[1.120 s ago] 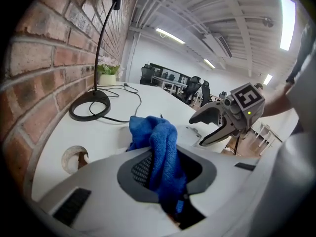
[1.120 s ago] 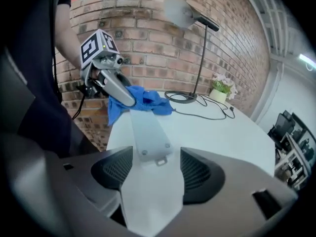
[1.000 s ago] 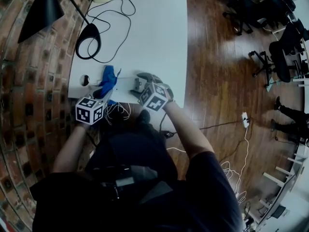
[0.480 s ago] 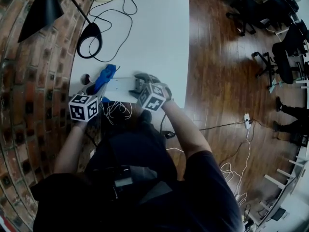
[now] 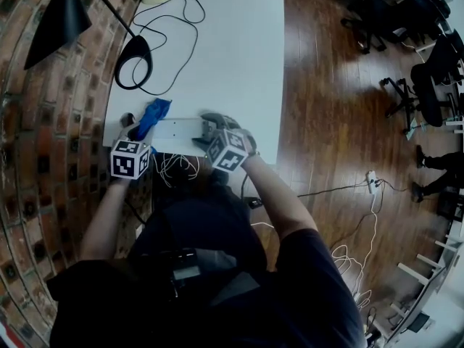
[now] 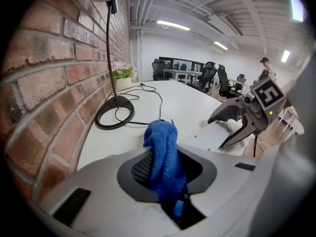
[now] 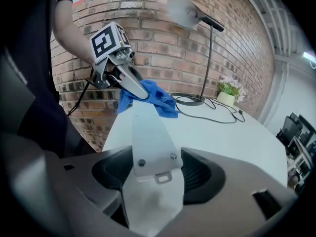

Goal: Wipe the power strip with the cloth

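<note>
Mid-wipe: left gripper [image 6: 167,181] pinching blue cloth [image 6: 160,142], right gripper [image 7: 153,184] clamping power strip [image 7: 148,127] at table's [image 7: 222,132] near edge; next, sweep along strip

Blue cloth [image 6: 160,157], white power strip [image 7: 150,132], white table [image 5: 239,49], black lamp [image 5: 61,13], reddish-brown brick wall [image 5: 43,158].

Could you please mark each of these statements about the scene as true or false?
1. The left claw is shut on the blue cloth. True.
2. The right claw is empty. False: it grips one end of the white power strip.
3. The cloth sits at the end of the power strip farthest from the right claw. True.
4. The black lamp lies tipped over on the floor. False: it stands upright on the white table, beside the brick wall.
</note>
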The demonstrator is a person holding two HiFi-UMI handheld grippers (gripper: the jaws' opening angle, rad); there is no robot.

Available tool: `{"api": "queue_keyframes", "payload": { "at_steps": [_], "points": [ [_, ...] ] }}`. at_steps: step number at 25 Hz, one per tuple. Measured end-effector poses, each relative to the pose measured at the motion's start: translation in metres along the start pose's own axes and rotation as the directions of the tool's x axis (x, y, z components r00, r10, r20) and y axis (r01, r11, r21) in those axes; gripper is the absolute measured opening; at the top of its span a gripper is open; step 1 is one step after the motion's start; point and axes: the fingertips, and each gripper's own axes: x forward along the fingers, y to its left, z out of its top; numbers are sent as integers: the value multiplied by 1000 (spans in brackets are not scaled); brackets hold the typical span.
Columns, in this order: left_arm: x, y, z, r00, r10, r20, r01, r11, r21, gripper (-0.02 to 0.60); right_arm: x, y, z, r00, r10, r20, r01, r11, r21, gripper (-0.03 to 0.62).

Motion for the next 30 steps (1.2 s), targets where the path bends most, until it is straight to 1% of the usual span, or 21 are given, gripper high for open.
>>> {"api": "queue_keyframes", "payload": {
  "at_steps": [2, 3, 6, 8, 11, 14, 15, 18, 19, 21, 23, 24, 27, 30],
  "points": [
    [2, -1, 0, 1000, 16, 10, -16, 1000, 14, 89, -2, 1, 0, 1000, 1, 9, -1, 1000, 10, 305],
    [3, -1, 1, 1000, 16, 12, -16, 1000, 1, 89, -3, 1, 1, 1000, 0, 15, 0, 1000, 13, 305],
    [4, -1, 4, 1000, 4, 11, -4, 997, -75, 89, -6, -1, 3, 999, -11, 30, 11, 1000, 12, 305],
    [4, -1, 3, 1000, 15, 14, -14, 997, -75, 89, -6, -1, 4, 999, -15, 37, 14, 1000, 14, 305],
    [5, -2, 2, 999, 39, 20, -38, 998, -45, 89, -5, -1, 3, 999, -20, 34, 19, 1000, 19, 305],
    [6, -5, 2, 998, 56, 10, -56, 998, 35, 89, -5, -1, 2, 999, -15, 30, 14, 1000, 22, 305],
    [7, -6, 2, 998, 58, 6, -58, 997, 47, 89, -4, -1, 2, 999, -14, 33, 14, 1000, 26, 305],
    [7, -6, 2, 999, 50, -3, -50, 998, 32, 89, -3, 0, 1, 999, -12, 39, 11, 999, 34, 305],
    [7, -9, 3, 999, 46, -10, -46, 998, 44, 89, -3, 0, 1, 999, -13, 37, 12, 999, 30, 305],
    [6, -19, 6, 999, 39, -34, -35, 993, 110, 89, -4, 0, 1, 999, -13, 34, 12, 1000, 24, 305],
    [8, -26, 9, 998, 44, -51, -34, 983, 182, 89, -4, 0, 2, 999, -11, 38, 10, 1000, 29, 305],
    [9, -28, 10, 998, 45, -54, -33, 980, 194, 89, -4, 0, 2, 999, -10, 40, 9, 999, 32, 305],
    [7, -29, 9, 997, 37, -70, -25, 986, 164, 89, -4, 0, 2, 999, -9, 43, 8, 999, 34, 305],
    [8, -36, 12, 997, 28, -76, -15, 987, 161, 89, -4, 0, 2, 999, -6, 48, 4, 999, 40, 305]
  ]
}}
